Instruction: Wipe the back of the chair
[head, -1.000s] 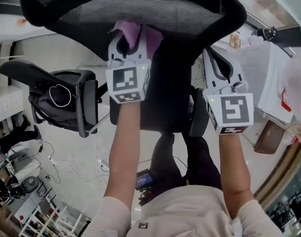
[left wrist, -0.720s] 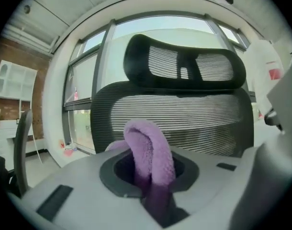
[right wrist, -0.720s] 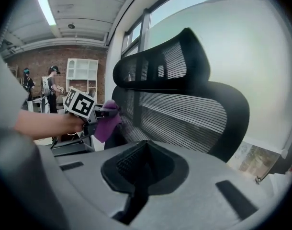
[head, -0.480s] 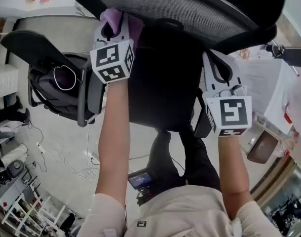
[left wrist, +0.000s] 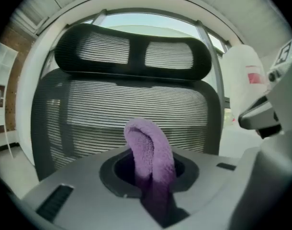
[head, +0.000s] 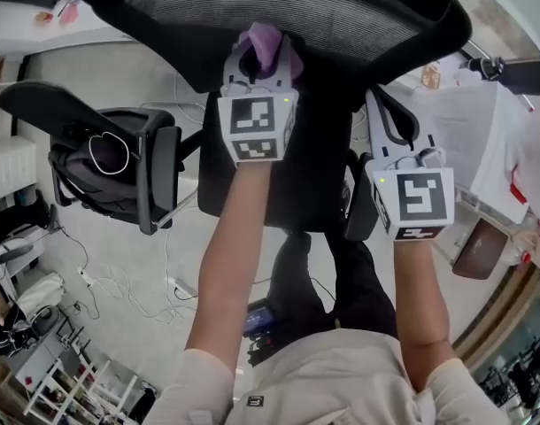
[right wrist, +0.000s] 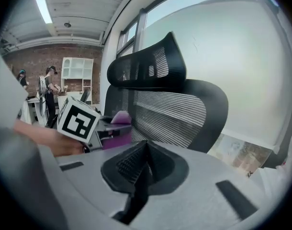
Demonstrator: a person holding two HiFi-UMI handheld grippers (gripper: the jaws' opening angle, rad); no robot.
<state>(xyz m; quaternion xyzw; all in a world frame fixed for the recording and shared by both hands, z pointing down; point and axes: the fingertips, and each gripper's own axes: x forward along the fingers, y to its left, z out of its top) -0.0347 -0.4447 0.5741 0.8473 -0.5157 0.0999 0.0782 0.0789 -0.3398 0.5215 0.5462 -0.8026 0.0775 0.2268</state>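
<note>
A black mesh office chair back fills the top of the head view; in the left gripper view the mesh back and its headrest face me. My left gripper is shut on a purple cloth, which sticks up from the jaws as a folded loop close against the mesh near the middle of the back. My right gripper is shut with nothing in it, held off to the right by the chair's edge. The right gripper view shows the left gripper with the purple cloth.
A second black chair with a bag on it stands to the left. A white desk with papers lies to the right. Cables trail on the floor below. People stand far off by shelves.
My left gripper with the cloth has swung from the left edge of the chair back half a second ago to near its middle. The right gripper has barely moved.
</note>
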